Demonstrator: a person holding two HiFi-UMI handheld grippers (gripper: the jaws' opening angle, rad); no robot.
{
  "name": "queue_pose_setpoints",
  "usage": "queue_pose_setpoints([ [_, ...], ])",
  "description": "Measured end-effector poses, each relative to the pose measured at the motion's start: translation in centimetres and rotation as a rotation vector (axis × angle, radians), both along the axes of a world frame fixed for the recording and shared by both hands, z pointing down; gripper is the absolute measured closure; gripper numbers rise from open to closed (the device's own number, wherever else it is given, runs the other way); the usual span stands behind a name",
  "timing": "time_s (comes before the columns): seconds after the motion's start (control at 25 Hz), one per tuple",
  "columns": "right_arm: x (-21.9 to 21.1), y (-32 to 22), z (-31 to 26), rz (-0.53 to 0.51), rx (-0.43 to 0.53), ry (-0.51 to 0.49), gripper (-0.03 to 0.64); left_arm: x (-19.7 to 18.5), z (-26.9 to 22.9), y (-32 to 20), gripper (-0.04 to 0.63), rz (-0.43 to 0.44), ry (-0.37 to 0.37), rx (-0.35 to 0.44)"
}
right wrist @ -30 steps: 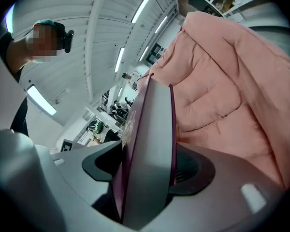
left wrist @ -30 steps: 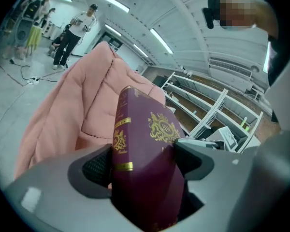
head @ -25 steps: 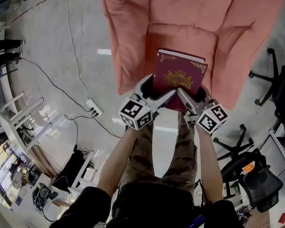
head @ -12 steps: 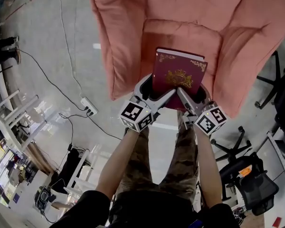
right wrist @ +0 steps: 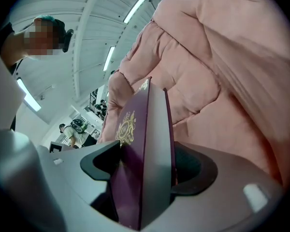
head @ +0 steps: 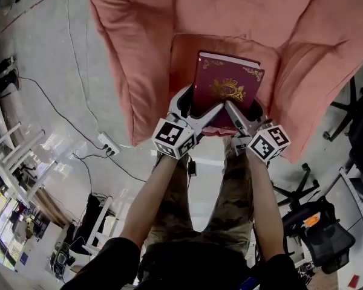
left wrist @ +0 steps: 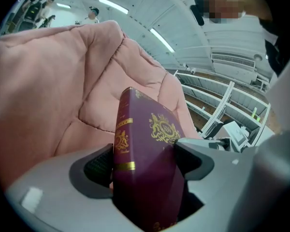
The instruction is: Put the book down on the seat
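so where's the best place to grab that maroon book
Probably by its near short end, coming from the person's side, one jaw on each cover. The book is a stiff flat hardback held over the seat, so its covers give parallel faces. The left gripper clamps the spine corner so; the right gripper, jaws just opened slightly, clamps the page-edge corner.

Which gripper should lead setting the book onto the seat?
Left, probably: the left gripper clamps the book at its spine corner, while the right gripper, on the page-edge corner, has just been opening its jaws with the book between them. The seat lies just beyond.
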State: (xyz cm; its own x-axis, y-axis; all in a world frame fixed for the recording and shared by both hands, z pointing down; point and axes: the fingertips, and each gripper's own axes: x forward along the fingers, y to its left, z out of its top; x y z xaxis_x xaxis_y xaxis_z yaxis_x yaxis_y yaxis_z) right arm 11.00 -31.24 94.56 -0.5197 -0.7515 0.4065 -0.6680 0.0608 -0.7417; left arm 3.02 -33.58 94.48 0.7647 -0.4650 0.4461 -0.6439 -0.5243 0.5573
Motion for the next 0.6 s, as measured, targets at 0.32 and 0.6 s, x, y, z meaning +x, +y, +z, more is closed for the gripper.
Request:
queue_pose_setpoints([
  [0.32, 1.7, -2.5, 4.7, 0.018, -0.032, 0.024, 0.255, 1.5, 4.7, -2.4, 0.198, -0.029, -0.020, -0.013],
  [0.6, 2.7, -3.8, 8.1, 0.043, -0.067, 0.064, 0.252, 2.2, 8.2, -3.8, 0.198, -0.041, -0.033, -0.071],
])
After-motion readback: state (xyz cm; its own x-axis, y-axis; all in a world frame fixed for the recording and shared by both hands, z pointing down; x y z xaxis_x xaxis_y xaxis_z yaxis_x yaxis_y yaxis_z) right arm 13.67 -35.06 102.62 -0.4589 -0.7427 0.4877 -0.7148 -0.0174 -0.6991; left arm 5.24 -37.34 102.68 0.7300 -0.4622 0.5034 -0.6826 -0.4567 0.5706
